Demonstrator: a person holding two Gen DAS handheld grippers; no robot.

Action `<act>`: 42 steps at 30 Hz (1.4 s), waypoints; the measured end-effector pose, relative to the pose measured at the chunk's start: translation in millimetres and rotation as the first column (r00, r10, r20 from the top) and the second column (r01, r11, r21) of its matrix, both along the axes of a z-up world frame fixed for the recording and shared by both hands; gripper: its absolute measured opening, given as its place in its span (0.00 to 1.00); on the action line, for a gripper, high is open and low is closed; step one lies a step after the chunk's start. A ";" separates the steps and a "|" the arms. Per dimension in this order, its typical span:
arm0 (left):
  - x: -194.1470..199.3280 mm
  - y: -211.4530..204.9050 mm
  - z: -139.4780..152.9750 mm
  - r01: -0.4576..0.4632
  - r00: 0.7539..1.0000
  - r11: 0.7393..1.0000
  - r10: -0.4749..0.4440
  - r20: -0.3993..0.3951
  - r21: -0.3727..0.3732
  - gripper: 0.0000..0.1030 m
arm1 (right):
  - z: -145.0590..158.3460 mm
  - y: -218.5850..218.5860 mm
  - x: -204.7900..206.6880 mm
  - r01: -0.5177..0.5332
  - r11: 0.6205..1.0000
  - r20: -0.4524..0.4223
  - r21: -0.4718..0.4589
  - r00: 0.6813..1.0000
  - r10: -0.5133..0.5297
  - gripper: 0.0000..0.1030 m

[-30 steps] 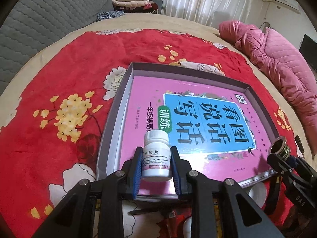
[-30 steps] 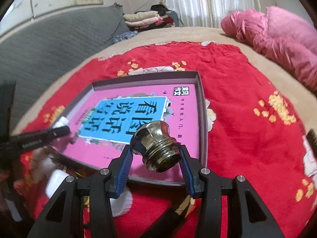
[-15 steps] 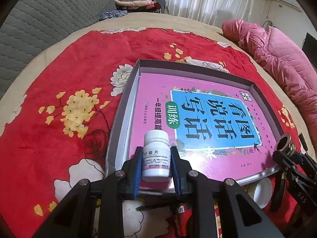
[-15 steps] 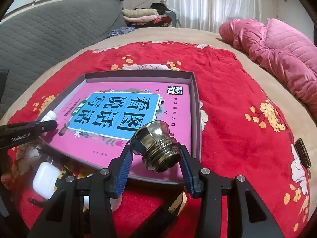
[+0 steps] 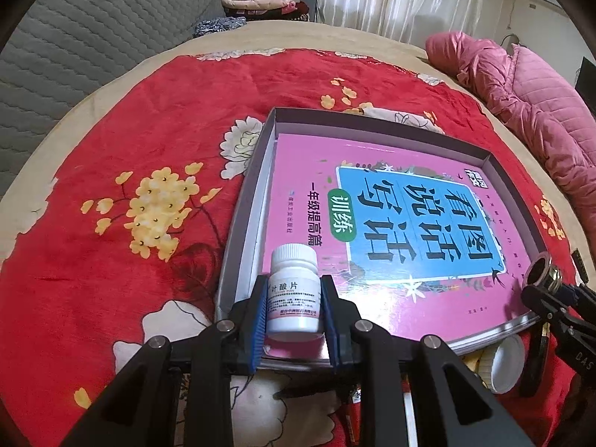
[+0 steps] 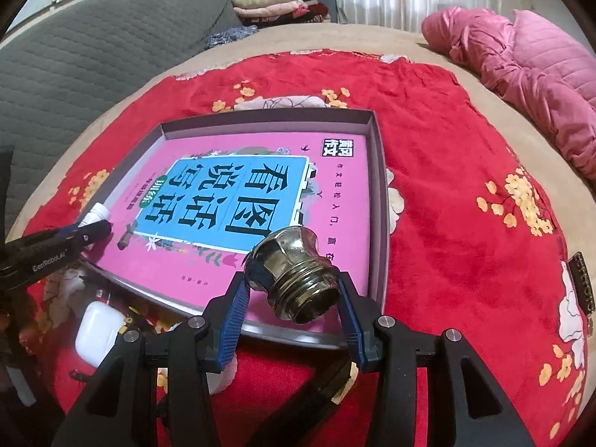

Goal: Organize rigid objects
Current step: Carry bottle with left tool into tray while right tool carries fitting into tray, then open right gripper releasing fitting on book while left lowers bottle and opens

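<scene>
My left gripper [image 5: 294, 314] is shut on a white pill bottle [image 5: 294, 290], held upright over the near left corner of a shallow grey box tray [image 5: 242, 201]. A pink and blue book [image 5: 391, 223] lies flat in the tray. My right gripper [image 6: 294, 296] is shut on a brass threaded fitting [image 6: 294, 272], held over the tray's near right edge [image 6: 380, 201]. The fitting also shows at the right of the left wrist view [image 5: 542, 273], and the bottle at the left of the right wrist view [image 6: 97, 213].
The tray sits on a red floral blanket [image 5: 111, 149] on a bed. A white earbud case [image 6: 98, 335], a white cap [image 5: 504, 363] and small dark items lie by the tray's near edge. A pink jacket [image 6: 521, 67] lies at the far right. A grey headboard [image 5: 93, 29] is on the left.
Both grippers have drawn back a little from the tray, each still shut on its object. The tray and book look farther away and more to the right in the left wrist view.
</scene>
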State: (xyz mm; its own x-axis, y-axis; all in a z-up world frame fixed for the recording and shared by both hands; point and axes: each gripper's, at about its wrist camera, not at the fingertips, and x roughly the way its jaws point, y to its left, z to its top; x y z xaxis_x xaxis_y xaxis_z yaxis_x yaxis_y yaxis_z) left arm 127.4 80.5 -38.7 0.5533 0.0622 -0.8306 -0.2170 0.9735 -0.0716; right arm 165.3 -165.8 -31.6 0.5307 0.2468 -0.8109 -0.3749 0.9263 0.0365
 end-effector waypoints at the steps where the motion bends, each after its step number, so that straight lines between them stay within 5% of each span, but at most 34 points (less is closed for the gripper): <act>1: 0.4 -0.1 -0.2 0.001 1.000 1.000 -0.001 -0.004 0.001 0.26 | -0.4 0.4 -0.3 -0.001 1.000 0.004 -0.003 1.000 0.001 0.47; 34: 4.4 0.8 -2.6 -0.006 1.000 1.000 0.006 -0.023 -0.009 0.26 | 4.2 2.6 -5.9 -0.017 1.000 0.049 -0.021 0.999 0.018 0.47; 42: 6.0 -11.6 -6.1 0.015 0.999 0.995 -0.011 -0.041 0.094 0.27 | 11.3 -4.0 -9.4 -0.013 1.000 0.083 0.007 0.996 0.012 0.48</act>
State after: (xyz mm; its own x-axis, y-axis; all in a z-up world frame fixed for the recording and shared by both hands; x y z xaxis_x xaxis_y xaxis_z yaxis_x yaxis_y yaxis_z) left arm 133.4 68.9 -44.9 0.5210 0.1339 -0.8430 -0.2049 0.9784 0.0288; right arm 155.9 -169.8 -20.3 0.5931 0.2600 -0.7620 -0.3886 0.9213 0.0119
